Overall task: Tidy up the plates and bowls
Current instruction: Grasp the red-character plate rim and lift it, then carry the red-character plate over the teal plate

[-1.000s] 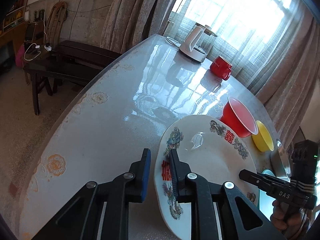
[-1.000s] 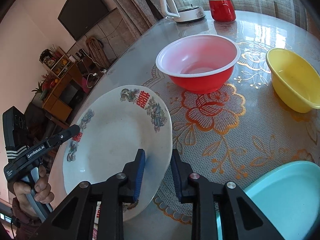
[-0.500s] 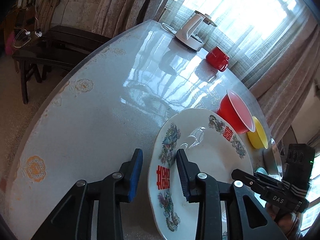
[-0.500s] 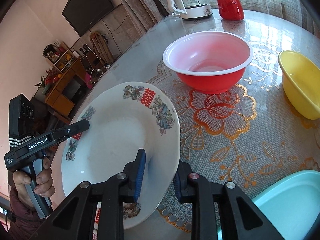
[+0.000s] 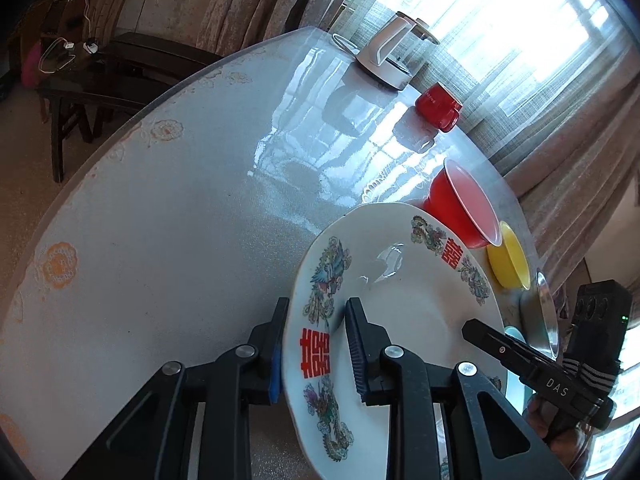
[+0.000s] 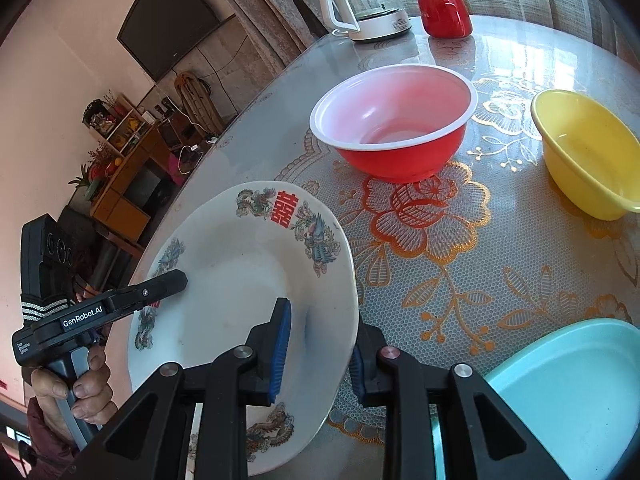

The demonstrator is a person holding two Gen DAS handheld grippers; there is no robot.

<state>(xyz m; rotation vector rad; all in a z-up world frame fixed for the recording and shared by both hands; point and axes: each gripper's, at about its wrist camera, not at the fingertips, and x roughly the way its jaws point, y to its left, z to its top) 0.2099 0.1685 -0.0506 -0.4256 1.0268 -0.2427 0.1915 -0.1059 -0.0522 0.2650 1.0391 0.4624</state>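
Observation:
A white plate with red characters and bird patterns (image 5: 404, 300) (image 6: 240, 280) is held tilted above the table edge. My left gripper (image 5: 316, 344) straddles its left rim, jaws wide, not pressing it. My right gripper (image 6: 320, 340) straddles the opposite rim and carries it. A red bowl (image 6: 394, 128) (image 5: 464, 204), a yellow bowl (image 6: 588, 156) (image 5: 508, 260) and a light blue dish (image 6: 560, 396) sit on the table.
A white kettle (image 6: 360, 4) (image 5: 392, 56) and a red mug (image 6: 444, 14) (image 5: 438, 106) stand at the far side of the round glass-topped table (image 5: 180, 208). A metal bowl (image 5: 540, 312) sits beyond the yellow one. Curtains hang behind; dark furniture stands at left.
The plate has lifted and tilted further. My left gripper's jaws have opened wider around the rim. The right gripper stays on the opposite rim.

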